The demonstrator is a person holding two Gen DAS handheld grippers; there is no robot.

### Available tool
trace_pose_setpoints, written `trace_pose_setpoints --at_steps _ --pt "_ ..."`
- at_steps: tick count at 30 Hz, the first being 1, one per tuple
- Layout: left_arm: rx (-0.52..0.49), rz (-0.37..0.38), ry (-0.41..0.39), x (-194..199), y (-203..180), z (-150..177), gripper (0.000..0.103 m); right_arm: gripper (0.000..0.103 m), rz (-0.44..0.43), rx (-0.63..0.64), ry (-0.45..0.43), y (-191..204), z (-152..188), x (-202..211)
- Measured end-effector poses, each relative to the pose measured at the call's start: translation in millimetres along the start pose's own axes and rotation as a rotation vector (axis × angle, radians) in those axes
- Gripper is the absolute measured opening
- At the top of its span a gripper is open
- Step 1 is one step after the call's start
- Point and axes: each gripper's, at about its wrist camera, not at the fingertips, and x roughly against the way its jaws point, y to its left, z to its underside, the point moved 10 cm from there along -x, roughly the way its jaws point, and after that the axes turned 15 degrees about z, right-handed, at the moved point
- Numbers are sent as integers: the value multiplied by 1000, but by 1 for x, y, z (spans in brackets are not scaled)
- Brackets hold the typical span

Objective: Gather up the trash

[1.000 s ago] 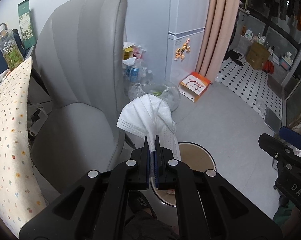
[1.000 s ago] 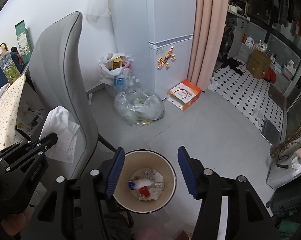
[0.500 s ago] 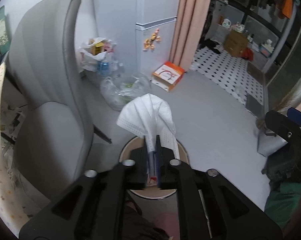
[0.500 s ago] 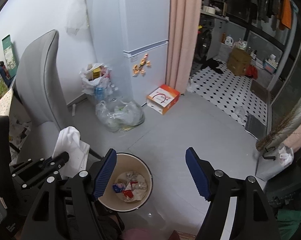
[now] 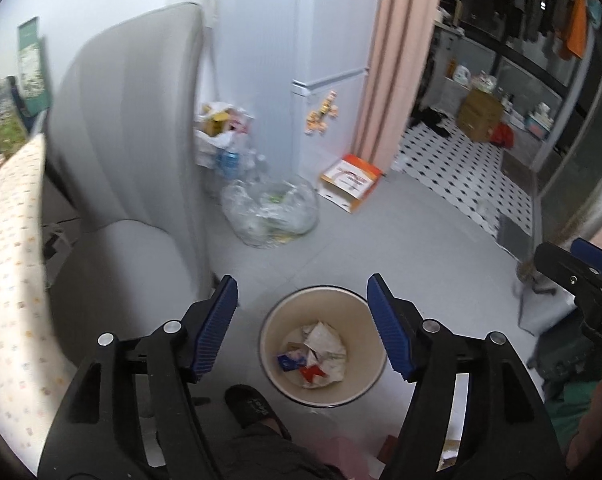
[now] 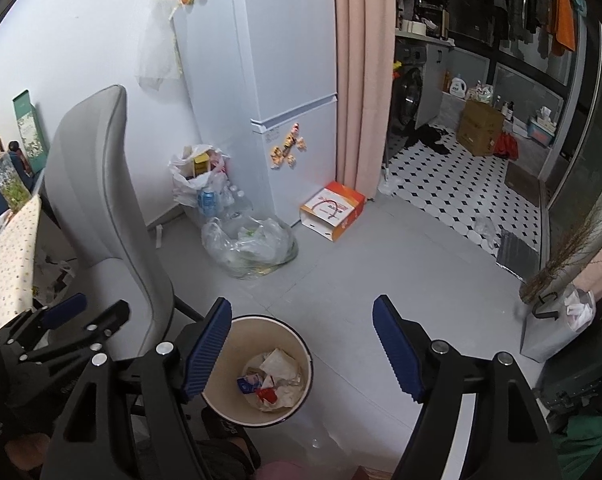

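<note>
A cream round trash bin [image 5: 273, 344] stands on the grey floor, with crumpled white paper and red and blue wrappers [image 5: 319, 350] inside. My left gripper [image 5: 301, 280] hangs above it. Its jaws are opening and nothing is between the blue pads; the bin shows through the gap. My right gripper [image 6: 301, 301] is a little to the right of the bin [image 6: 301, 346]. Its jaws are also opening and nothing is between them. The left gripper [image 6: 91, 310] shows at the left edge of the right wrist view, and the right gripper [image 5: 573, 256] at the right edge of the left wrist view.
A grey chair [image 5: 133, 160] stands close to the left of the bin. Behind it are a clear bag of bottles [image 5: 273, 212], a white bag of rubbish [image 6: 197, 184], an orange-and-white box [image 5: 351, 180], a fridge [image 6: 293, 80] and a pink curtain [image 6: 365, 60]. A slippered foot [image 5: 253, 404] is beside the bin.
The left gripper was shut on a white face mask above the bin; it has opened wide and the mask is gone from its jaws. The right jaws widened slightly and both views rose.
</note>
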Motion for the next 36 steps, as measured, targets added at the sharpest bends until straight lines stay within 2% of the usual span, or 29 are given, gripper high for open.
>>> trace_pose_setpoints --at_steps 4,7,10,17,26,36 --pt "29 -50 -54 29 19 -3 74 83 -27 14 -37 15 -4 18" --pt "47 -79 -102 54 30 -8 76 86 -51 27 -57 28 -6 34" --pt "59 -110 -166 86 41 -13 84 91 -67 47 -88 41 -10 54" --pt "85 -163 -253 150 69 -9 95 95 -122 95 -170 83 -14 114" --pt "139 -222 -335 219 103 12 97 95 -181 158 -242 135 2 180" --pt "154 -274 -403 280 113 31 97 95 -221 176 -316 150 9 238"
